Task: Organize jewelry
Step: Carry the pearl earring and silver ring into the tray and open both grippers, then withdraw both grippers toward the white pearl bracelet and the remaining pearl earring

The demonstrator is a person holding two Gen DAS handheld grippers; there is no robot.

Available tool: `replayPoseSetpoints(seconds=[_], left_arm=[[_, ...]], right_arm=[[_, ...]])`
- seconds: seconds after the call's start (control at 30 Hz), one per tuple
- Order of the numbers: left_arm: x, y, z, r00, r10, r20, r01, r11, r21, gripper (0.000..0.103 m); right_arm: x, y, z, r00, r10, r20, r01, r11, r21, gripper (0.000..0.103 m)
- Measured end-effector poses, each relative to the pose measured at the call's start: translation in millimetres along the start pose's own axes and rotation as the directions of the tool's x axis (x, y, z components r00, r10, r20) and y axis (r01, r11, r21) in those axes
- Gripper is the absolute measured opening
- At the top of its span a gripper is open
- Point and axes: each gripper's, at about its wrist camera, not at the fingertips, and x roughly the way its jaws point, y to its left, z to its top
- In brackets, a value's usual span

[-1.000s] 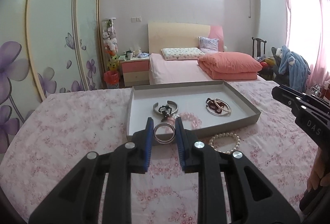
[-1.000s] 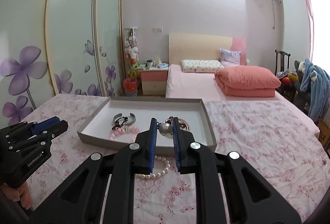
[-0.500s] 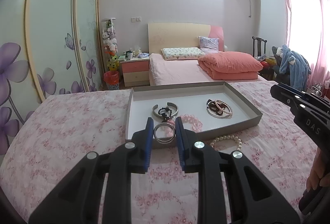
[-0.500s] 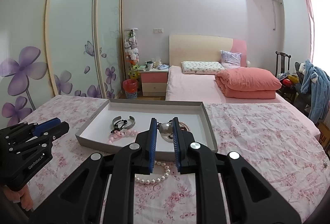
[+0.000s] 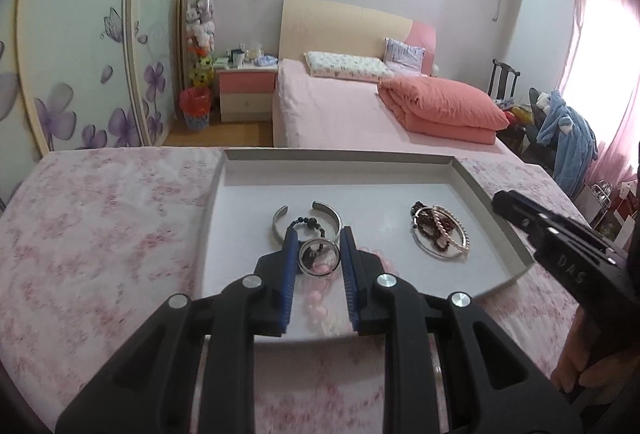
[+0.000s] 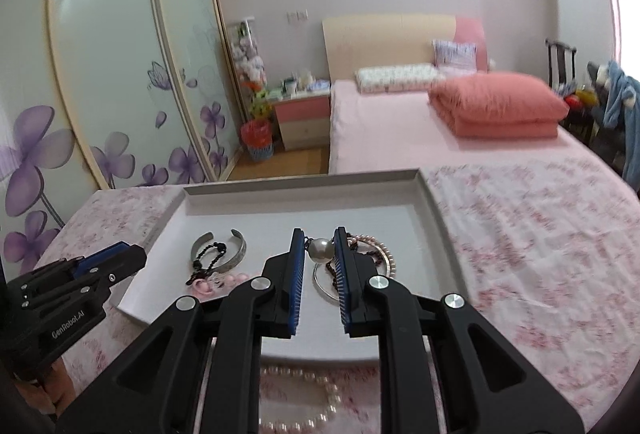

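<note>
A shallow grey tray [image 5: 476, 190] [image 6: 434, 210] lies on the pink floral tablecloth. My left gripper [image 5: 319, 257] is shut on a silver ring [image 5: 319, 257], held above the tray's near left part. My right gripper [image 6: 320, 249] is shut on a large pearl bead [image 6: 320, 249], held above the tray's right part. In the tray lie a silver cuff bangle [image 5: 332, 212] [image 6: 240, 242] with a black bead string [image 5: 308, 223], a pink bead bracelet [image 5: 316, 304], and a silver bangle with dark red and pearl strands [image 5: 440, 234] [image 6: 376, 254]. A white pearl bracelet [image 6: 320, 406] lies on the cloth before the tray.
The tablecloth [image 5: 100, 234] spreads left and right of the tray. Behind the table stand a bed with a folded coral quilt [image 5: 444, 110], a nightstand [image 5: 246, 90], a red bin [image 5: 195, 108] and a flowered wardrobe [image 6: 100, 74]. A chair with blue clothing [image 5: 568, 138] is at right.
Both grippers have moved forward and now hang over the tray instead of before its near rim. The ring and the pearl bead stay gripped.
</note>
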Motion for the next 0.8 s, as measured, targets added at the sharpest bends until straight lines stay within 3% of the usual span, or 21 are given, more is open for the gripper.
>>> replayPoseSetpoints(seconds=[0.2, 0.27, 0.33, 0.4, 0.63, 0.8], left_arm=[[31.0, -6.6, 8.4, 0.999, -0.018, -0.038, 0.017, 1.000, -0.007, 0.022], [38.0, -5.4, 9.9, 0.998, -0.030, -0.053, 0.029, 0.999, -0.023, 0.023], [42.4, -1.2, 10.0, 0.997, -0.046, -0.066, 0.043, 0.998, -0.047, 0.024], [41.8, 3.3, 8.9, 0.997, -0.049, -0.063, 0.046, 0.997, -0.058, 0.030], [19.1, 24.4, 5.4, 0.998, -0.034, -0.043, 0.030, 0.995, -0.095, 0.032], [-7.7, 37.5, -6.7, 1.000, -0.005, -0.028, 0.002, 0.996, -0.090, 0.044]], right_arm=[[30.6, 3.4, 6.8, 0.999, 0.012, -0.053, -0.012, 1.000, 0.004, 0.017], [32.8, 1.0, 7.3, 0.998, 0.017, -0.061, -0.016, 1.000, 0.014, 0.023], [30.5, -2.4, 6.7, 0.998, 0.025, -0.058, -0.024, 0.999, 0.026, 0.038], [25.1, -6.1, 4.2, 0.998, 0.023, -0.053, -0.022, 0.999, 0.030, 0.038], [5.3, -20.1, -0.2, 0.998, 0.022, -0.055, -0.019, 0.999, 0.049, 0.038], [-12.1, -21.3, -15.5, 0.994, 0.025, -0.110, -0.023, 1.000, 0.021, 0.038]])
